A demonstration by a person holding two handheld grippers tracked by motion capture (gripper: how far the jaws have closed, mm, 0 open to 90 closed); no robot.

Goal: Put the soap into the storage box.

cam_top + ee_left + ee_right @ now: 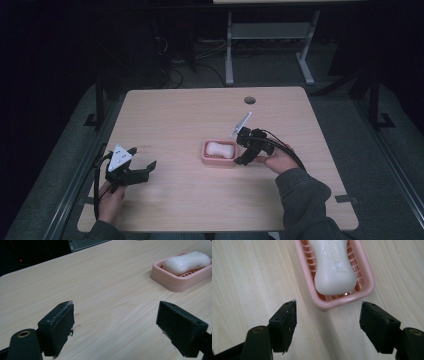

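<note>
The white soap bar [333,270] is lying lengthwise in the pink soap dish [367,277], which is sitting near the middle of the wooden table [190,115], slightly toward its right edge. The right gripper [243,159] is hovering just beside the dish's right end, jaws standing wide with nothing between them. The left gripper [131,169] is resting near the table's left edge, well apart from the dish, jaws likewise spread wide and gripping nothing.
</note>
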